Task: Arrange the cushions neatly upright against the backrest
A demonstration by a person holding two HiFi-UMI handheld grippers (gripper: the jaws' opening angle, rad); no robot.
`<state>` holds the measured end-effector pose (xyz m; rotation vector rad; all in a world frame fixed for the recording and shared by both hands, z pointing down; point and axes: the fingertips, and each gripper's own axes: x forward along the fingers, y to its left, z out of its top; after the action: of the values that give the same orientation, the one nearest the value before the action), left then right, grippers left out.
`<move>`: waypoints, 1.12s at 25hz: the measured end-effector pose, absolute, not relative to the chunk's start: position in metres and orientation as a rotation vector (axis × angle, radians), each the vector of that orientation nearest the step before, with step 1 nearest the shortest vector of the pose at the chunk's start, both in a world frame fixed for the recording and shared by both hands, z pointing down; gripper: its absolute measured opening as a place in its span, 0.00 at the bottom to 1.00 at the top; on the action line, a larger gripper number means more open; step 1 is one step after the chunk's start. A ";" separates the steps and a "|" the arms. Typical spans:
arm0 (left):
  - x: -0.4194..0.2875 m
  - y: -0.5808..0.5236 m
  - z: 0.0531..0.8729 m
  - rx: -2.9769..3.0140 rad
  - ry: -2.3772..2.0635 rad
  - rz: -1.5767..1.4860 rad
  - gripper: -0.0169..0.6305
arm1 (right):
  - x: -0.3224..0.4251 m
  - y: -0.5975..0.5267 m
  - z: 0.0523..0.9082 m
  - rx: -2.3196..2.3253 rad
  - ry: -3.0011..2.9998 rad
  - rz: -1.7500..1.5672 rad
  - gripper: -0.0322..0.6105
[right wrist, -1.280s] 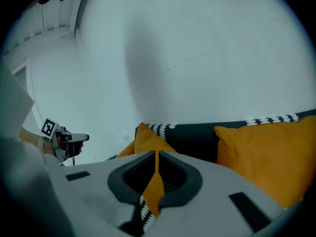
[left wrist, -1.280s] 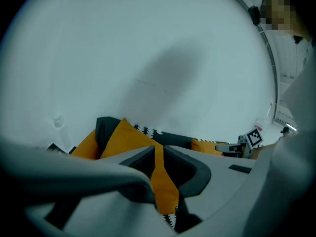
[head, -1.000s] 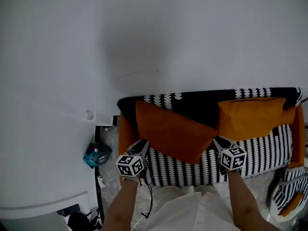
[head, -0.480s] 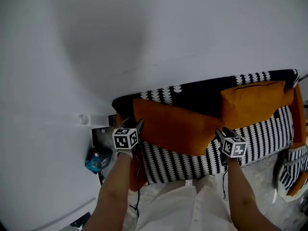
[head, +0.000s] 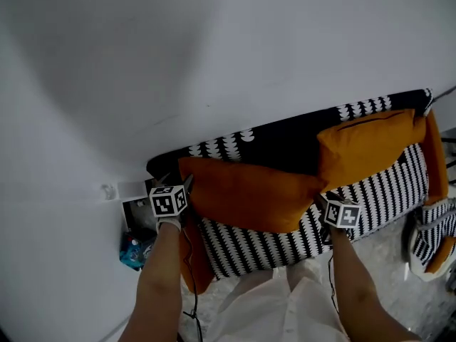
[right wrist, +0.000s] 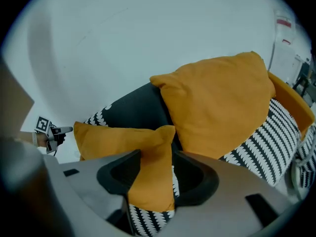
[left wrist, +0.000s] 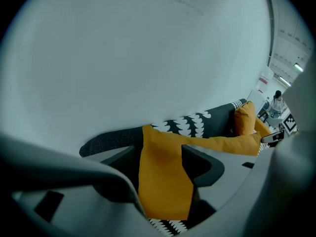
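Cushions number two, both orange, on one black-and-white patterned sofa point(head: 385, 198) that stands against a white wall point(head: 214, 48).

The left cushion point(head: 249, 194) lies long across the seat, from the sofa's left end to about its middle, with its upper edge against the dark backrest point(head: 285, 144). Its right corner touches the lower corner of the right cushion point(head: 367, 144). That one stands upright against the backrest at the sofa's right end, just beside the orange armrest point(head: 436, 155).

Two claws are at work, one at each end of the left cushion. The left claw point(left wrist: 160, 164) is at its left end. Its jaws are opening, and the cushion's corner hangs between them, no longer squeezed. The right claw point(right wrist: 155, 169) is at the right end. Its jaws are opening too, with that corner's fabric standing between them. Each claw carries one marker cube, and the person's two bare forearms reach down to them over white clothing.

Off the sofa's right end stands one more seat point(head: 434, 234) in the same pattern with an orange part. On the floor near the left end lies one small blue thing point(head: 134, 251), too small to tell what it is.
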<state>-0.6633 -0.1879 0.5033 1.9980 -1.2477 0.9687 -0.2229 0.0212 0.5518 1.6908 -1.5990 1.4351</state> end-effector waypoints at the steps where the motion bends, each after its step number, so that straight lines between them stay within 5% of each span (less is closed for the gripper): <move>1: -0.664 -0.191 0.507 1.987 -1.248 0.978 0.49 | -0.223 0.019 0.555 1.690 -1.600 1.456 0.39; 10: -0.656 -0.205 0.538 1.976 -1.187 1.011 0.50 | -0.229 0.004 0.574 1.660 -1.612 1.549 0.31; 18: -0.646 -0.185 0.543 1.947 -1.146 1.030 0.23 | -0.241 0.002 0.573 1.588 -1.626 1.502 0.13; 28: -0.680 -0.136 0.505 1.827 -1.319 0.927 0.20 | -0.260 -0.003 0.532 1.490 -1.712 1.374 0.10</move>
<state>-0.6798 -0.1363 0.5055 1.8266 -1.3194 0.9273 -0.2604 -0.0030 0.5324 1.4905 -1.7122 1.3740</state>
